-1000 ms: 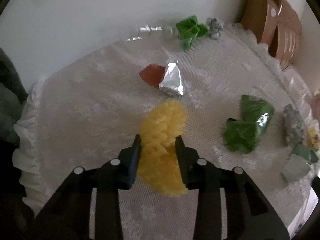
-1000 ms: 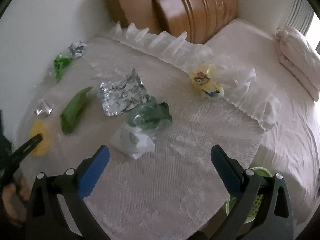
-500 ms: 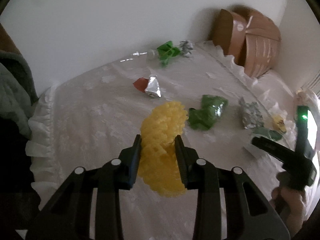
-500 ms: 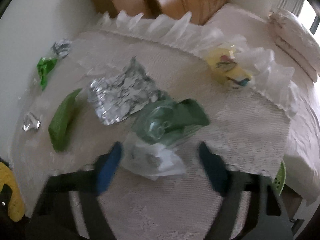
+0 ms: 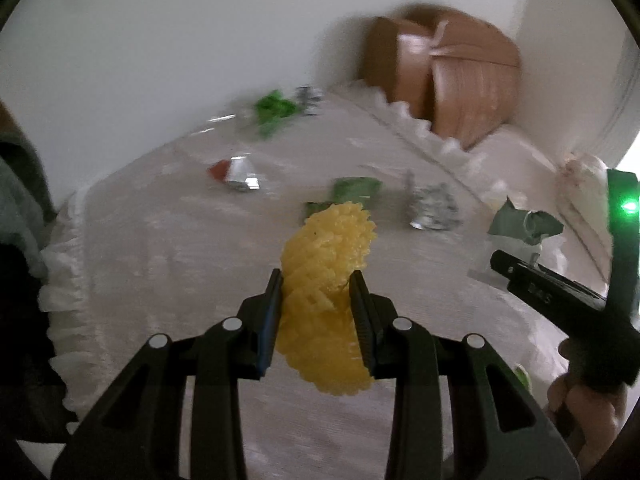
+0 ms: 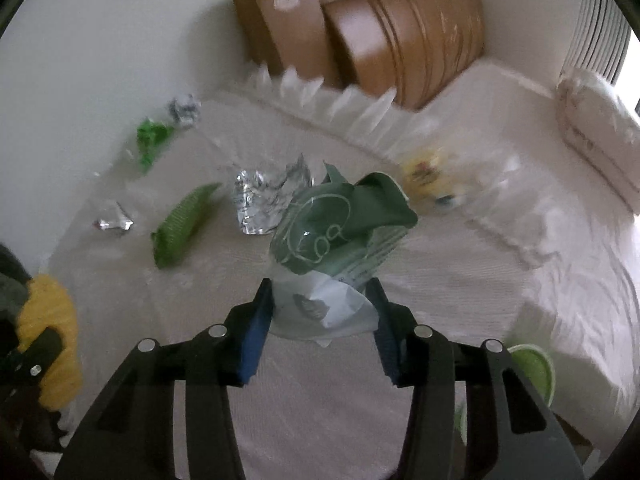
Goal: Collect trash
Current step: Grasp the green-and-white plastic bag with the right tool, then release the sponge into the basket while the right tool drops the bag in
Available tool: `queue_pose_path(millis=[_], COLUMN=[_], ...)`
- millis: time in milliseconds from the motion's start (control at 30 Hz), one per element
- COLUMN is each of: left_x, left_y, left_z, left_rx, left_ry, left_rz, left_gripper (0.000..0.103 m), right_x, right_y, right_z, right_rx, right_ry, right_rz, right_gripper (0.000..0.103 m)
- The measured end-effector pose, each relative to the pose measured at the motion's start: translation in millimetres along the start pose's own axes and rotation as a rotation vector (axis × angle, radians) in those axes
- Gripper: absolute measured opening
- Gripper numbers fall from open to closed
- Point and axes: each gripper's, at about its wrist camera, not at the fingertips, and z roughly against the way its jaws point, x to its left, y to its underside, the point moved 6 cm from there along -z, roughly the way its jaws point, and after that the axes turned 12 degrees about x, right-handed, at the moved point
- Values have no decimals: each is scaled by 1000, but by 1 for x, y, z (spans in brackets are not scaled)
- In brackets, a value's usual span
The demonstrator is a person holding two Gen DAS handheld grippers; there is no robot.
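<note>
My left gripper [image 5: 316, 280] is shut on a yellow foam net [image 5: 326, 280] and holds it above the lace-covered table [image 5: 160, 264]. My right gripper [image 6: 322, 292] is shut on a crumpled white and green plastic wrapper [image 6: 340, 232], lifted off the cloth; the wrapper also shows in the left wrist view [image 5: 524, 224]. On the table lie a silver foil sheet [image 6: 268, 196], a green wrapper [image 6: 180, 228], a small foil piece [image 6: 114, 222], a bright green scrap [image 6: 150, 140], a grey foil ball [image 6: 184, 110] and a yellow packet [image 6: 430, 176].
A brown wooden headboard [image 6: 360, 28] stands behind the table. A bed with white bedding [image 6: 560, 220] lies to the right. A green bin [image 6: 532, 368] sits low by the table's right edge. A white wall [image 5: 200, 40] runs along the far side.
My right gripper moved forward and closed on the white and green wrapper, lifting it. My left gripper rose and swung right with the yellow foam net still held.
</note>
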Motion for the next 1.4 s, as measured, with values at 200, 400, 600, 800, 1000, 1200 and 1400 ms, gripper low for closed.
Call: queue_pose_path(millis=[200,400,600,800,1000,1200,1400], left_x=[-72,-145,-199,-265,-336,-391,-422], left_y=[20,45,67,93,127,155,176], left_z=[13,16,13,3,-9,-21,-28], left_rx=[-11,19,49,97,158,204,227], left_ry=[79,148,155,193,234,255,257], left_rz=[-100,-212,-308,-463,-626,-748,-820], left_gripper=[33,33,33,33,33,33,33], right_x=[-39,-98,-152,-228,-298,-348,-379], right_y=[22,45,64,107,148,176,199], right_z=[50,82,83,78,76,71,69], right_rx=[-62,-77,-55,-6,44,85,110], right_ry=[29,90,99,145,209,237,235], right_rz=[22,-5,-70,-187,-318,-374,-415], right_gripper=[48,48,48,48,48,48,48])
